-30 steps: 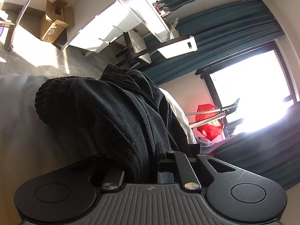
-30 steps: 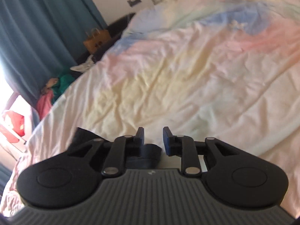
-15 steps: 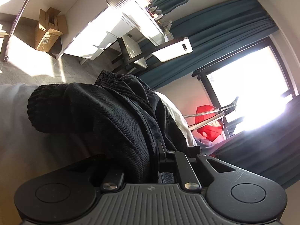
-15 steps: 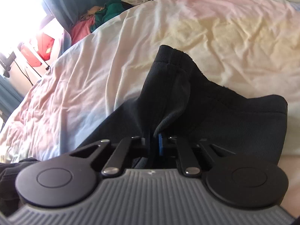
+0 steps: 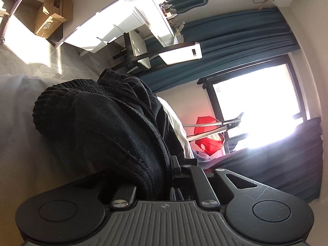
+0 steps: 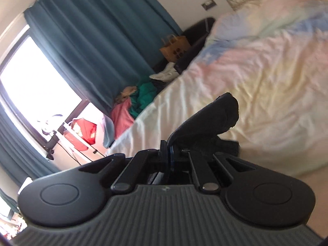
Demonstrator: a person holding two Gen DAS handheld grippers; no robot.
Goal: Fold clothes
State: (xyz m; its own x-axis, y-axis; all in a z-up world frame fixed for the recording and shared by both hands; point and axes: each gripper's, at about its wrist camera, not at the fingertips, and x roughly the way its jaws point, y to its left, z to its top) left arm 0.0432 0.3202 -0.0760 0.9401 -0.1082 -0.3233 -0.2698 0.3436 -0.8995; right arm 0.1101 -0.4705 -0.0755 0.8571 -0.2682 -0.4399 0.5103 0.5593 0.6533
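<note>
Black garment (image 5: pixel 114 135), a thick twill-weave piece with a ribbed, knitted band, held at two places at once. Left gripper (image 5: pixel 170 172): jaws nearly together with a thick wad of the cloth pinched between them; the fabric bulges up and over the left finger and spills forward in heavy folds, the ribbed band (image 5: pixel 61 102) rolled at the far end. Right gripper (image 6: pixel 167 153): jaws closed tight on a thinner edge of the same dark cloth (image 6: pixel 213 119), a flap of which stands up past the fingertips and curls over, frayed at its rim. Beyond the right gripper lies the bed (image 6: pixel 266 78) with its pastel, rumpled cover; the garment looks lifted off it, hanging between the two tools. Teal curtains (image 6: pixel 98 47) and a bright window behind. Handling judgement: soft, limp, fairly heavy for cloth; it will sag and bunch wherever unsupported, but the coarse weave should not slip from the pads. Best holds are hems, seams and the ribbed band, taken at matching corners so the piece hangs flat; the left hold on a bunched wad is likely to fold unevenly unless shifted nearer an edge.
</note>
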